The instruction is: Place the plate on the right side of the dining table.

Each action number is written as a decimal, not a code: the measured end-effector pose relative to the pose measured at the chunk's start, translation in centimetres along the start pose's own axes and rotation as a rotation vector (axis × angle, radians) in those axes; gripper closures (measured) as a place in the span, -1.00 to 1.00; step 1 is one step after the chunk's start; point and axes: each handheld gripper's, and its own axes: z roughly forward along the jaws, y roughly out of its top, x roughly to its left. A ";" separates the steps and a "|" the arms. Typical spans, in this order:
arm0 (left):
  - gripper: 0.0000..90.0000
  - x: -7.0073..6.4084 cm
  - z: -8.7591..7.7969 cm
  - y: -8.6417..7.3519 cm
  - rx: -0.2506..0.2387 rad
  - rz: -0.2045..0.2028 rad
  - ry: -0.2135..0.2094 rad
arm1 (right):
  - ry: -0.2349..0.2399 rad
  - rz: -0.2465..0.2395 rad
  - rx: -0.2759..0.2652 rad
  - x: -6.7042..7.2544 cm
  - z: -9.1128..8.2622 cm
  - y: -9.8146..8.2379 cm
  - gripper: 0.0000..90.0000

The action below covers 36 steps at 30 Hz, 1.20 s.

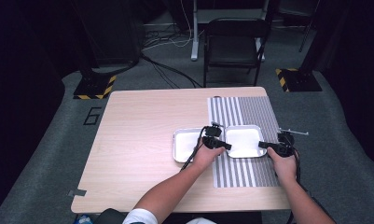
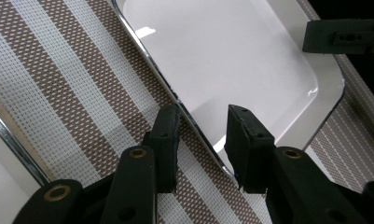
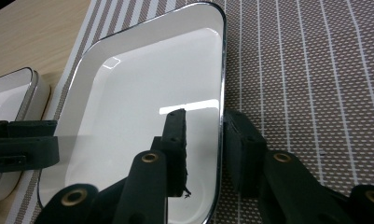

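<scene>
A white tray with a metal rim lies on the striped placemat. My left gripper is at its left edge and my right gripper at its right edge. In the left gripper view the left gripper stands open with its jaws either side of the tray's rim. In the right gripper view the right gripper is also open, one jaw over the tray and the other outside its rim. A second white tray lies just to the left.
The placemat covers the right part of the wooden table. A black chair stands beyond the far edge, with cables on the floor. The second tray's rim is close to my left gripper.
</scene>
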 end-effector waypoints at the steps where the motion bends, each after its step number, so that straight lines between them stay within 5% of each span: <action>1: 0.42 0.0 -0.1 0.0 -0.007 0.004 -0.003 | 0.000 -0.005 -0.001 0.0 -0.1 0.0 0.54; 13: 0.28 0.2 -2.3 0.1 -0.058 0.011 -0.021 | 0.001 -0.042 -0.068 0.7 -1.9 -0.2 0.37; 19: 0.23 0.6 -3.5 -0.1 -0.090 0.009 -0.012 | 0.022 -0.107 -0.076 2.2 -2.4 -0.7 0.32; 36: 0.18 3.7 -7.7 -2.1 -0.148 -0.022 0.032 | 0.115 -0.155 -0.062 5.0 -3.3 -1.9 0.29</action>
